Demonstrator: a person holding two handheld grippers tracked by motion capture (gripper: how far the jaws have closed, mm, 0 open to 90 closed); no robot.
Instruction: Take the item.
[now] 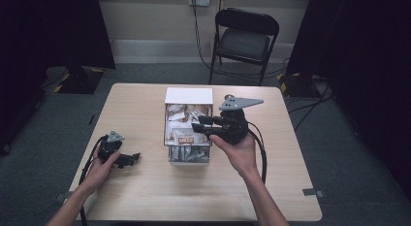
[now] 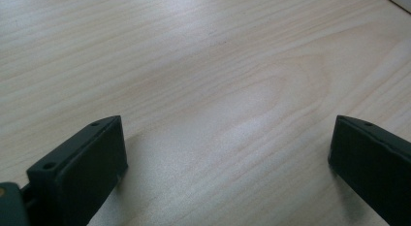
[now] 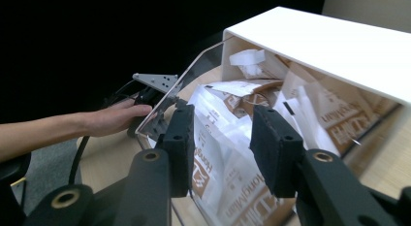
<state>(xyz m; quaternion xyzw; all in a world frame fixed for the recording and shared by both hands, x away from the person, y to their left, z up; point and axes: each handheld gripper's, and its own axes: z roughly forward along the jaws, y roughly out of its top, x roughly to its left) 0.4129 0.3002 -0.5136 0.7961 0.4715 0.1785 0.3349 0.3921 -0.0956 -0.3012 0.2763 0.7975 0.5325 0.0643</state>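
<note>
**Right gripper over the sachet box, left gripper parked on the table**

Now, high view: a clear acrylic box with a white top (image 1: pixel 188 96) sits mid-table on the pale wooden table (image 1: pixel 145 197), packed with white and brown paper sachets (image 1: pixel 184 137). The right gripper (image 1: pixel 196 126) is held in the right hand (image 1: pixel 240 151) at about 3 o'clock of the box, jaws pointing toward 9 o'clock over the open box. The left gripper (image 1: pixel 135 158) lies on the table at about 8 o'clock of the box, well apart from it, with the left hand (image 1: pixel 99 170) resting on it. A black folding chair (image 1: pixel 245 39) stands beyond the table at 12 o'clock.

Left gripper view: the two black jaws stand wide apart at 7 and 4 o'clock, nothing between them, bare wood grain of the table (image 2: pixel 218 66) ahead.

Right gripper view: the right gripper (image 3: pixel 220 141) has its jaws parted, not wide, and a white sachet with brown print (image 3: pixel 218 138) shows in the gap; cannot tell whether the pads touch it, no squeeze visible. The box's white top (image 3: pixel 315 46) runs toward 2 o'clock, its clear wall edge toward 11 o'clock. Farther off at 9 o'clock, the left hand (image 3: pixel 114 117) rests on the left gripper (image 3: pixel 145 97), whose grey plate shows.
</note>
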